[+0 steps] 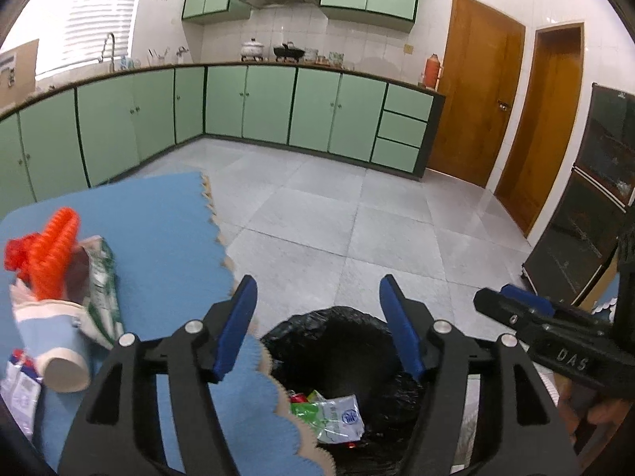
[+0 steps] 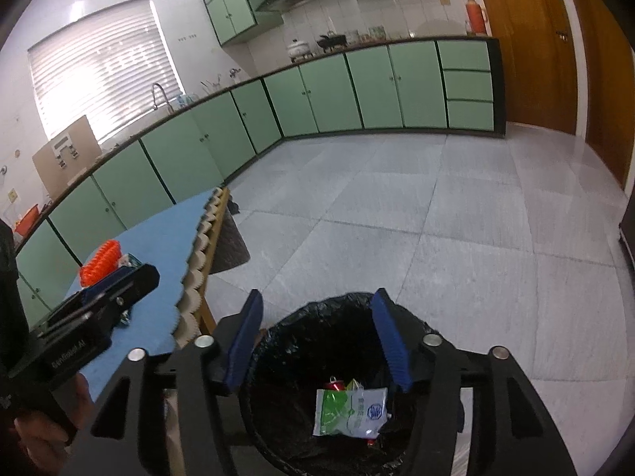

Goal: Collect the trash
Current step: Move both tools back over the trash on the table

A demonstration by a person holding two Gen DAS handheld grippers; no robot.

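A bin lined with a black bag (image 1: 337,337) (image 2: 329,317) stands on the floor beside the blue-topped table (image 1: 166,230) (image 2: 158,246). A green-and-white wrapper (image 1: 337,416) (image 2: 349,412) and a red can (image 2: 336,385) lie inside it. My left gripper (image 1: 317,301) is open and empty above the bin's near edge. My right gripper (image 2: 317,313) is open and empty over the bin; it also shows in the left wrist view (image 1: 516,301). On the table lie an orange mesh (image 1: 47,254) (image 2: 101,261), a green-white packet (image 1: 101,289), a paper cup (image 1: 59,349) and a small wrapper (image 1: 18,388).
Green cabinets (image 1: 258,107) (image 2: 357,91) run along the far walls. Wooden doors (image 1: 476,91) and a dark glass cabinet (image 1: 591,206) stand at the right. The floor is grey tile (image 1: 337,214) (image 2: 436,206).
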